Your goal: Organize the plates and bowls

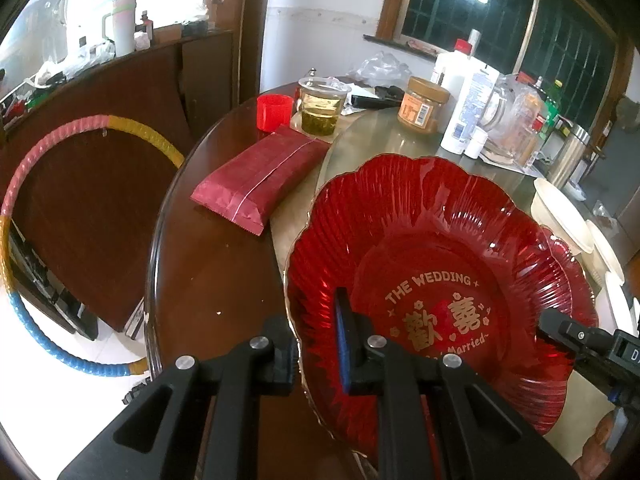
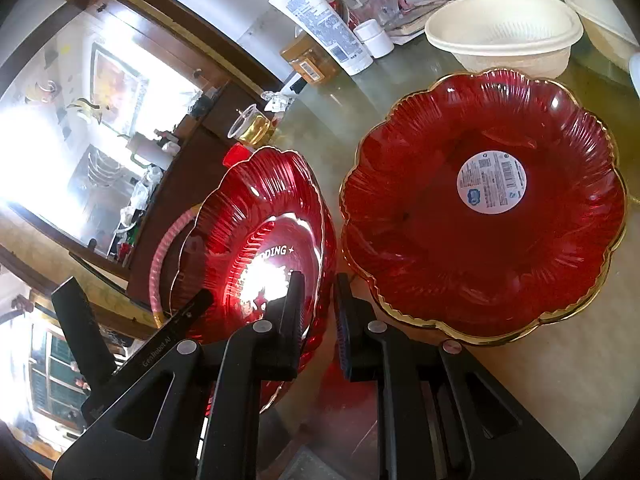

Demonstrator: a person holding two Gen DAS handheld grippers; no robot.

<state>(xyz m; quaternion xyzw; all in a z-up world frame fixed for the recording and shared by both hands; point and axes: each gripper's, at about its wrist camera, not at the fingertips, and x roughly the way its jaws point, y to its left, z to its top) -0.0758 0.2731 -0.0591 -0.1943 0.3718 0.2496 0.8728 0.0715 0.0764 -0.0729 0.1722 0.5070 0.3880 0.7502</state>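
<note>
A red scalloped wedding plate (image 1: pixel 440 248) with gold lettering is held tilted off the table between both grippers. My left gripper (image 1: pixel 318 344) is shut on its near-left rim. My right gripper (image 2: pixel 318 320) is shut on the opposite rim of the same plate (image 2: pixel 260 216); its tip also shows in the left wrist view (image 1: pixel 560 328). A second red plate (image 2: pixel 484 204) with a white round label and gold rim lies flat on the table to the right. Two cream bowls (image 2: pixel 504 28) stand behind it.
A red tissue pack (image 1: pixel 264 176), a red cup (image 1: pixel 274 110), a cup of tea (image 1: pixel 322 106), a peanut butter jar (image 1: pixel 422 104), a white lotion tube (image 2: pixel 320 20) and a glass pitcher (image 1: pixel 516 116) crowd the far side of the round table (image 1: pixel 208 280). A hoop (image 1: pixel 16 208) leans at left.
</note>
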